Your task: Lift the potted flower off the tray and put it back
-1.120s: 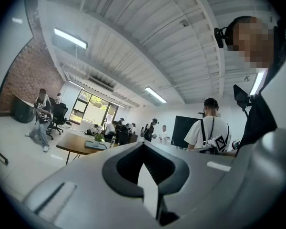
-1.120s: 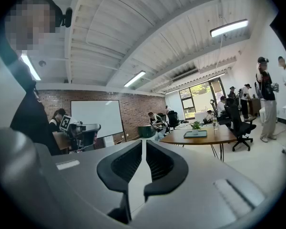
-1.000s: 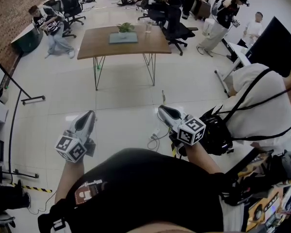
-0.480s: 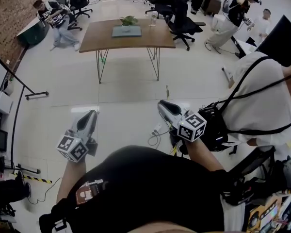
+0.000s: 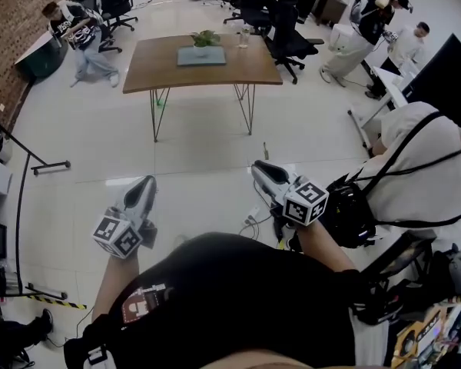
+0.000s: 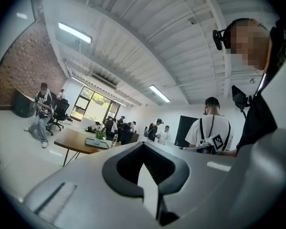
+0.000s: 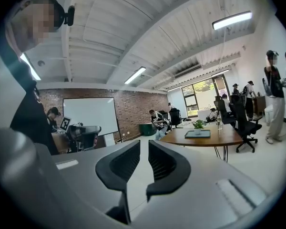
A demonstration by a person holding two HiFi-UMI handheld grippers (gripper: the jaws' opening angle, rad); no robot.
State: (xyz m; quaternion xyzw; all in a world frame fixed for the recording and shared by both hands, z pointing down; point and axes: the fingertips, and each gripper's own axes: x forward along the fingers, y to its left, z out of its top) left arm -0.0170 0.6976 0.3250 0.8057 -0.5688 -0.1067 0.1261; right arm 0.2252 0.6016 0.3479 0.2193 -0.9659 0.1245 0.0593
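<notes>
Potted flower (image 5: pixel 206 38) is standing on the tray (image 5: pixel 201 58) toward the middle of the table's (image 5: pixel 161 71) far edge, well apart from both tongs across the floor. Left tongs (image 5: pixel 145 184) are sitting pressed together and empty, and right tongs (image 5: pixel 259 168) are opening with nothing between them. The right gripper view alone is showing a whiteboard (image 7: pixel 90 116) and the head view alone a cable (image 5: pixel 250 221) on the floor. Against a second ago, both tongs are keeping much the same places before the dark torso, with the flower remaining on its tray.
</notes>
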